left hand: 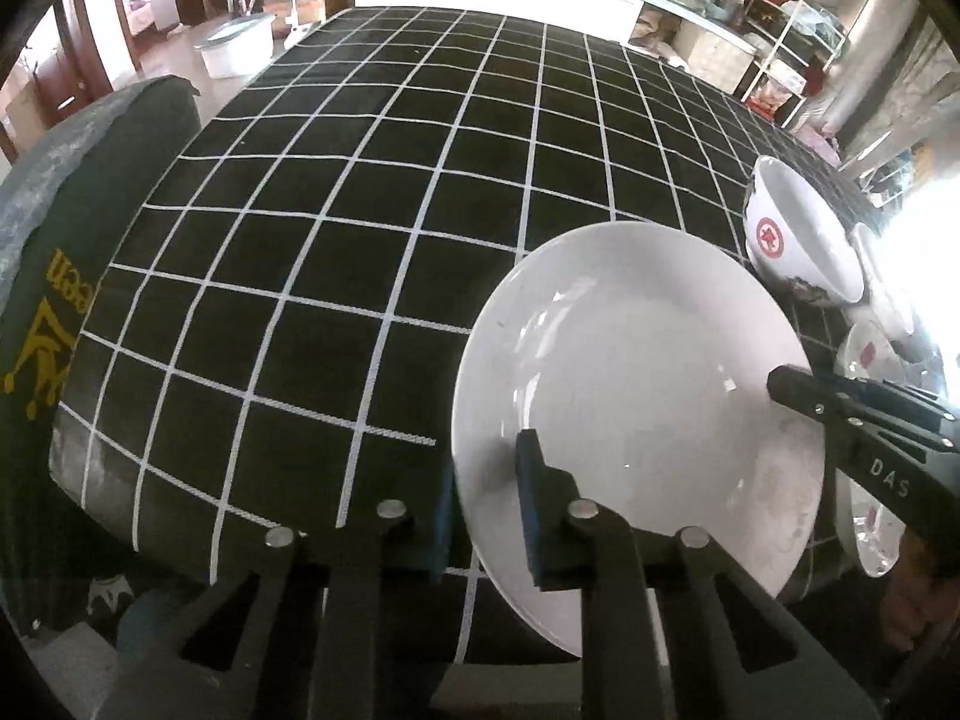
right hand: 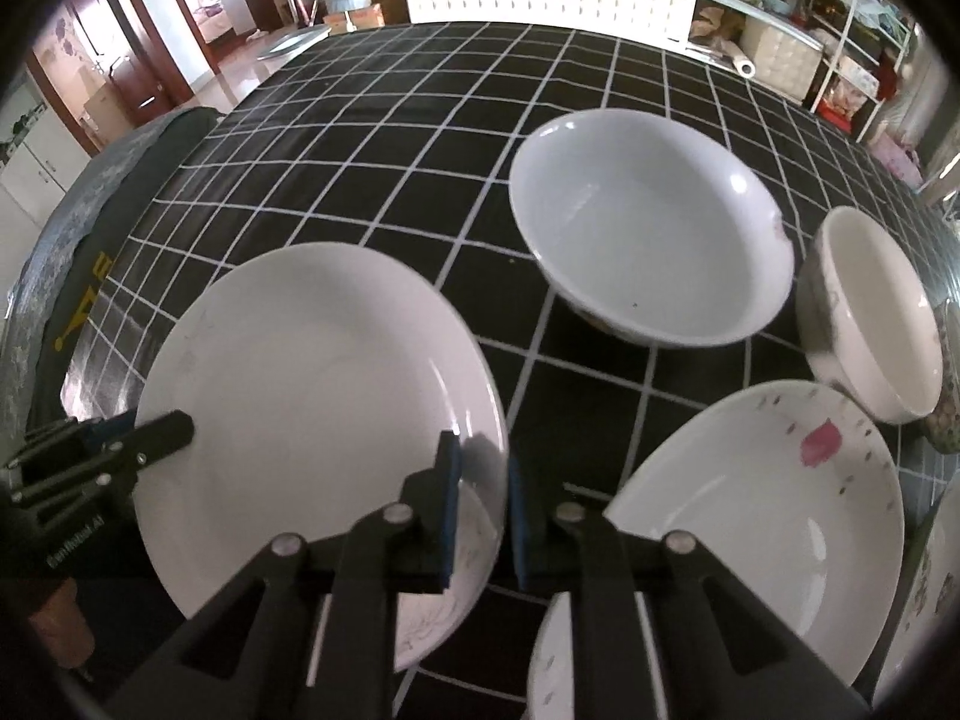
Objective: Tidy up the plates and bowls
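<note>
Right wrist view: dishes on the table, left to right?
Plain white plate, gripped at its rim by both grippers → wide white bowl further back → speckled plate with a pink mark → small deep bowl at the right edge. Partial dishes at the bottom and far right left out.

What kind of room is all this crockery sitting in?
Most likely a lived-in home, perhaps a dining or living area. A table under a black grid tablecloth holds the dishes, wooden doors open onto other rooms, and shelves crammed with household odds and ends line the far side.
</note>
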